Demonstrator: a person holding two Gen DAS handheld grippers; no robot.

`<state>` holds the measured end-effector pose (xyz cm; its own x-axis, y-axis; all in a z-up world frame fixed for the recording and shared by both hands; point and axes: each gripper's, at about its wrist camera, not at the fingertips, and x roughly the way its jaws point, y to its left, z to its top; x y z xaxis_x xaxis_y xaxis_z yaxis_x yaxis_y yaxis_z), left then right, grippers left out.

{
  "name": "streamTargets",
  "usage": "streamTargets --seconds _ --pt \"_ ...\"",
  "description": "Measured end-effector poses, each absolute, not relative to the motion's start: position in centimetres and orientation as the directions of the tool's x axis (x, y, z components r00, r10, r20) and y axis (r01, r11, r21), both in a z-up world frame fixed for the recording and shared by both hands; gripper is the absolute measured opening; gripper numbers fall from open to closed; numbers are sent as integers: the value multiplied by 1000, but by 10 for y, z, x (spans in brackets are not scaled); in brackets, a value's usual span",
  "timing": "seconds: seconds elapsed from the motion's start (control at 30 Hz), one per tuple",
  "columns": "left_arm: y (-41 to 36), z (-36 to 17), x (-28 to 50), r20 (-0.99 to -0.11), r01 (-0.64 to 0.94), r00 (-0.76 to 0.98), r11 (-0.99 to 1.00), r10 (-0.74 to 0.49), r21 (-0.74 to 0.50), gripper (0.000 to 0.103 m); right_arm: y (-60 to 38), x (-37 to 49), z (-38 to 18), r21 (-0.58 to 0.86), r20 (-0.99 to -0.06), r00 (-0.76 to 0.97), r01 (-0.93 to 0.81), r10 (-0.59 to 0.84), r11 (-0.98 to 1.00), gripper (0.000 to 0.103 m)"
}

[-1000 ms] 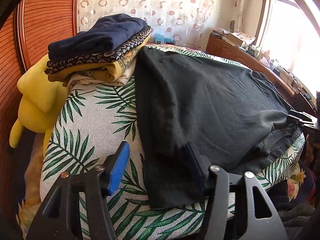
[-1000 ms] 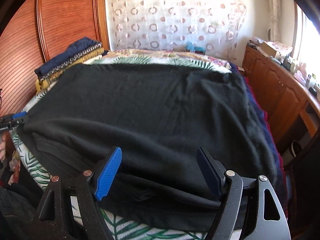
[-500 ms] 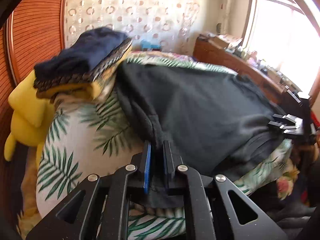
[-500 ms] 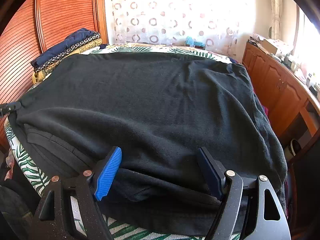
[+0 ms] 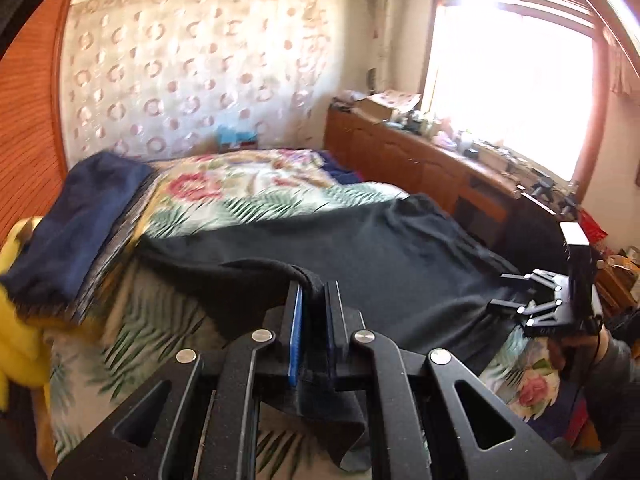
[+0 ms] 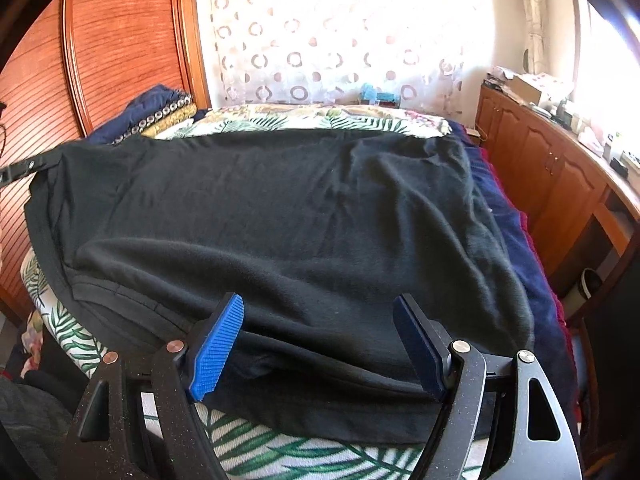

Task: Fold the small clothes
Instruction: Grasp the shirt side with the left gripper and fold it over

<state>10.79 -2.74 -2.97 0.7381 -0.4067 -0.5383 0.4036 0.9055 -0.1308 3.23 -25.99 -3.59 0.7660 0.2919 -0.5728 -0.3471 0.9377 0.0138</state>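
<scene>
A large black garment (image 6: 280, 216) lies spread over the bed. My left gripper (image 5: 312, 300) is shut on its near left corner, lifted off the bed, with cloth hanging below the jaws; the black garment (image 5: 380, 248) stretches from there toward the right. My right gripper (image 6: 320, 332) is open, its blue pads on either side of the garment's near hem, not closed on it. It also shows in the left wrist view (image 5: 536, 300) at the right, and the left gripper's tip shows in the right wrist view (image 6: 24, 168) at the far left.
A stack of folded clothes (image 5: 76, 232) sits at the bed's left, also in the right wrist view (image 6: 156, 112), with a yellow plush (image 5: 20, 320) beside it. The leaf-print bedspread (image 5: 248, 188) lies bare beyond the garment. A wooden cabinet (image 6: 552, 172) runs along the right. A wooden headboard (image 6: 120, 40) stands left.
My left gripper closed on the garment's corner and lifted it up and forward. The right gripper stayed open at the near hem.
</scene>
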Motion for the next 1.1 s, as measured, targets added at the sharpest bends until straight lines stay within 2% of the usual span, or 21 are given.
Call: streamTargets --seconds 0.47,0.77,1.1 --pt "-140 24 130 -485 606 660 788 -574 -108 11 -290 6 -21 26 -507 812 -320 288 947 79" --pt "-206 15 144 -543 685 553 716 -633 -137 11 -317 -22 -19 45 -475 842 -267 256 963 79" --pt "-240 5 143 -592 701 517 703 -618 -121 11 -333 -30 -22 56 -480 849 -221 220 974 79"
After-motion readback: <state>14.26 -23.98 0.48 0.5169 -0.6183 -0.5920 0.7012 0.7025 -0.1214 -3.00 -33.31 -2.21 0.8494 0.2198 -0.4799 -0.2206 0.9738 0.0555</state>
